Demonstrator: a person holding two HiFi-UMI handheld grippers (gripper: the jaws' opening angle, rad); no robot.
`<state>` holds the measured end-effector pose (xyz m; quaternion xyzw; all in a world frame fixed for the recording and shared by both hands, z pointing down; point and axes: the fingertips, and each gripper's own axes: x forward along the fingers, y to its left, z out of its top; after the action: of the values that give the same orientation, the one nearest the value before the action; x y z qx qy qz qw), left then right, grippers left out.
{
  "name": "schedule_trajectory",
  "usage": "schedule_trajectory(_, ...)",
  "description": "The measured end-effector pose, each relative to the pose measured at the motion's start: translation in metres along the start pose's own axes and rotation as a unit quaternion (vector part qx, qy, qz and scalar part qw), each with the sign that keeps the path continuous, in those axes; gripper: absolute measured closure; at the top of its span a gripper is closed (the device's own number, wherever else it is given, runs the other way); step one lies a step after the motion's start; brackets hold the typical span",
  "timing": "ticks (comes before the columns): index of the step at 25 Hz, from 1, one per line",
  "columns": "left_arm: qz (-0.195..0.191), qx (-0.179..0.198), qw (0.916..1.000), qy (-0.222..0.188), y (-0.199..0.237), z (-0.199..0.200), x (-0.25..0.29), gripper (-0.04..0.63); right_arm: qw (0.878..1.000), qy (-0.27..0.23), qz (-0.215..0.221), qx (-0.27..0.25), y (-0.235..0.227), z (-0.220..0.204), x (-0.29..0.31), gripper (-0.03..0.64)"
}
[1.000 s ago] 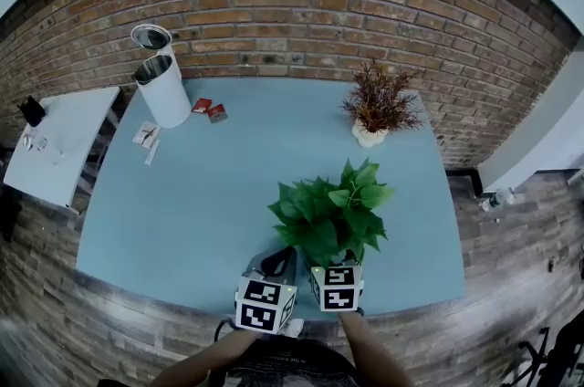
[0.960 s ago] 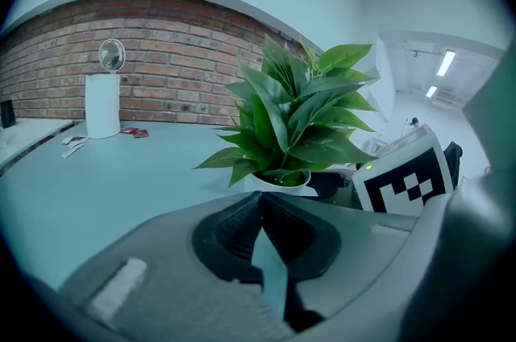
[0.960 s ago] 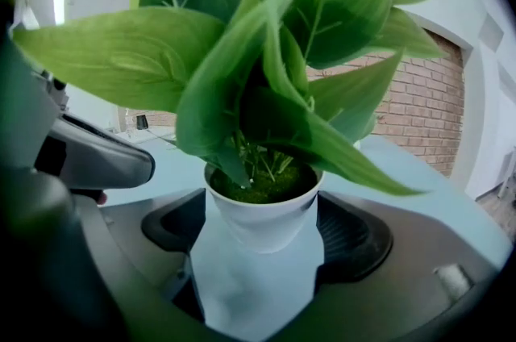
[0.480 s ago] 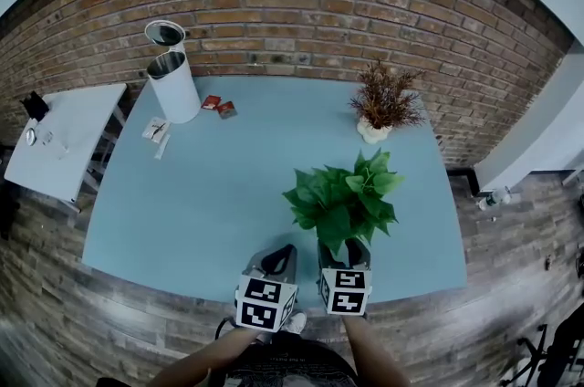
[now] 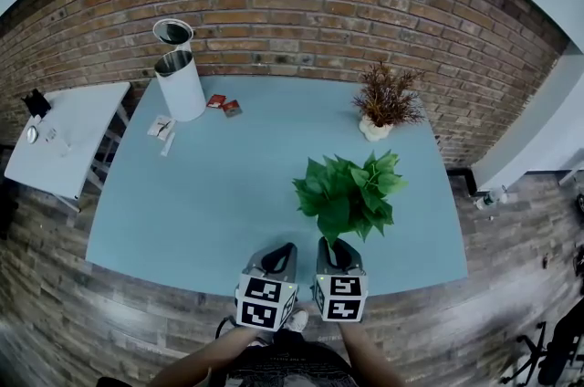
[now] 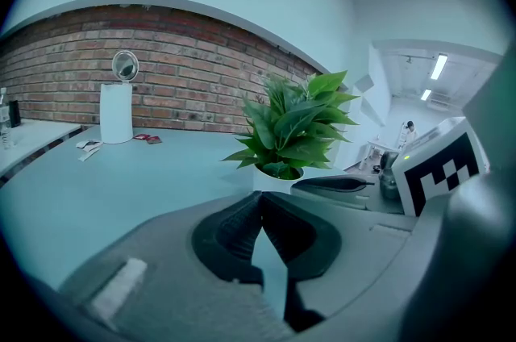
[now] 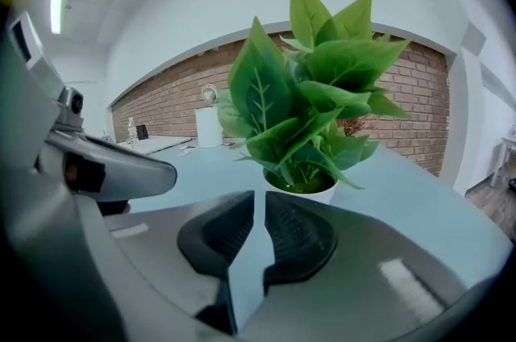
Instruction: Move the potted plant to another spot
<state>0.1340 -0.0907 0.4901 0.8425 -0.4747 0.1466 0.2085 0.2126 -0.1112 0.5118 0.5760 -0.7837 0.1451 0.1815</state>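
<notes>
At the blue table's (image 5: 201, 193) near edge, the left gripper (image 5: 284, 248) has its jaws pressed together on nothing. Just beside it, the right gripper's (image 5: 329, 245) jaws are closing, almost meeting, with nothing between them. The potted plant (image 5: 351, 192) stands on the table, apparently just beyond their tips.

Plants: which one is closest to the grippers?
The green plant, right in front of them; the brown plant stands far back by the wall.
</notes>
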Motion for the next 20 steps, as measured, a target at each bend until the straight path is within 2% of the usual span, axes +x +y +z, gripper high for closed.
schedule_trajectory(6,0.004,-0.001,0.9999,-0.013,0.005,0.001,-0.014,0.597,1.000,-0.012,0.019,-0.004,0.026,0.010,-0.011,0.611)
schedule_trajectory(20,0.020,0.009,0.9995,-0.023,0.015,-0.006,-0.044,0.597,0.998,-0.019,0.065,-0.009,0.078,0.021,-0.036,0.612)
